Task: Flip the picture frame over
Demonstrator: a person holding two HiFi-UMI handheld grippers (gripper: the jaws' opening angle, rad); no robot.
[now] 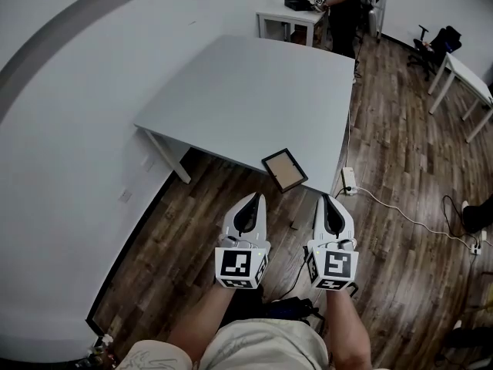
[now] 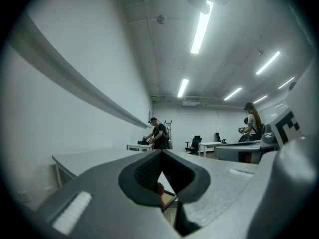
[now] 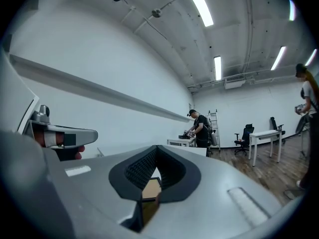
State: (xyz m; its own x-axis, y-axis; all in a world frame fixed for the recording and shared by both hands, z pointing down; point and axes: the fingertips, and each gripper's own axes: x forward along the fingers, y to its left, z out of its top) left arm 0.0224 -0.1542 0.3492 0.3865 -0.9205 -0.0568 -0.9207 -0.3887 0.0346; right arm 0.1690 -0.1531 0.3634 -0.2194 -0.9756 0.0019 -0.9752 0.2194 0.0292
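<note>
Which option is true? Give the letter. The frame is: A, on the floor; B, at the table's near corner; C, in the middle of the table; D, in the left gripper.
B: the frame lies flat at the near corner of the table, with no gripper touching it.

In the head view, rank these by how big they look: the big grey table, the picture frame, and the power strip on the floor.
1. grey table, largest by far
2. picture frame
3. power strip, smallest, though it lies lower, farther from the camera
</note>
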